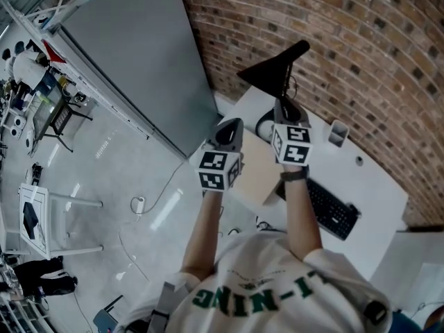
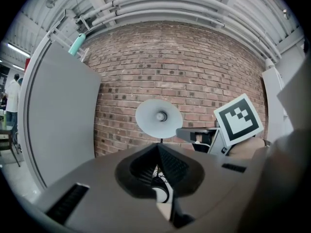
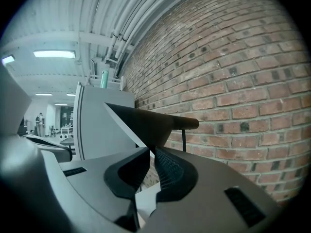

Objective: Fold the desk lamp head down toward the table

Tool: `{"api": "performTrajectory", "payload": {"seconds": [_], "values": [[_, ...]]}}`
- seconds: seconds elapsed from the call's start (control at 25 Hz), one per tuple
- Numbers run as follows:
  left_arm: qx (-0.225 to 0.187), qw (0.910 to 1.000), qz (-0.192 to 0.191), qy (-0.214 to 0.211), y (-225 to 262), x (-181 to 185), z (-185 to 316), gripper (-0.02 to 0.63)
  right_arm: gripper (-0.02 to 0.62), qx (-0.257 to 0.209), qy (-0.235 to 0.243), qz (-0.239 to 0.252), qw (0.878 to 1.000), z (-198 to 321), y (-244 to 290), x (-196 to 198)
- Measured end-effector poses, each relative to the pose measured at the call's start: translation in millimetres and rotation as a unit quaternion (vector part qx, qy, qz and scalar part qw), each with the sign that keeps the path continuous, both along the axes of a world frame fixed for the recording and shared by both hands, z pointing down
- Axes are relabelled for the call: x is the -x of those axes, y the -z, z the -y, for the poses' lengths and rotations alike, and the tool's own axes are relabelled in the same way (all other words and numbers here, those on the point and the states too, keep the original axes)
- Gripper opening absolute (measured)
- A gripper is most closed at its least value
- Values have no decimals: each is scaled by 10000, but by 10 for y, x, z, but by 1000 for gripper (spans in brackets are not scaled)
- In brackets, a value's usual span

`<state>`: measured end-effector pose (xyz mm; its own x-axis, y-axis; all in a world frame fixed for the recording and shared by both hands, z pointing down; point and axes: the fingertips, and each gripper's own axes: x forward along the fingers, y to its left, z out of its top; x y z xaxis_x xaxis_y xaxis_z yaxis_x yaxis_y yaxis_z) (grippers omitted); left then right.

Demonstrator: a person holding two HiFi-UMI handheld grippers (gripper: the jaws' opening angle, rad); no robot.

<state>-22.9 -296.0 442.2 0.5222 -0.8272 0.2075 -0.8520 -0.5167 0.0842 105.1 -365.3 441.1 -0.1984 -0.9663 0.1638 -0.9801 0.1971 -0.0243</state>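
Note:
The black cone-shaped lamp head point(image 1: 272, 69) stands raised on its thin stem above the white desk point(image 1: 374, 186). In the right gripper view the lamp head point(image 3: 146, 124) fills the middle, and my right gripper point(image 3: 151, 152) is shut on its lower rim. The left gripper view looks into the pale inside of the lamp head point(image 2: 159, 118) with its bulb. There the right gripper point(image 2: 194, 134) reaches in from the right to the shade's edge. My left gripper point(image 2: 158, 147) hangs in front of the lamp, apart from it, jaws shut with nothing between them.
The brick wall point(image 1: 374, 54) stands close behind the lamp. A tall grey partition point(image 1: 139, 61) is at the left. On the desk lie a black keyboard point(image 1: 331, 208), a brown board point(image 1: 253, 168), the lamp's round base point(image 1: 264, 127) and a small white holder point(image 1: 338, 132).

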Motion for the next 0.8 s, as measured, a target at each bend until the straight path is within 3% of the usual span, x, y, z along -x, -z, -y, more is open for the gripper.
{"api": "performTrajectory", "payload": {"seconds": [0.32,0.52,0.8], "values": [[32,9999,73,-60,-105,-34,-31,-2,31,30,6,-78,10000,-6,-47,9],[173,9997,-121,-126,-89,-99,-44,-2,31,-15,-7,-135,9999,17,-52,-1],[221,9996,-106,-145,-146,-111,-42,-2,31,38,-39,-249,9997,17,-145,-13]]}}
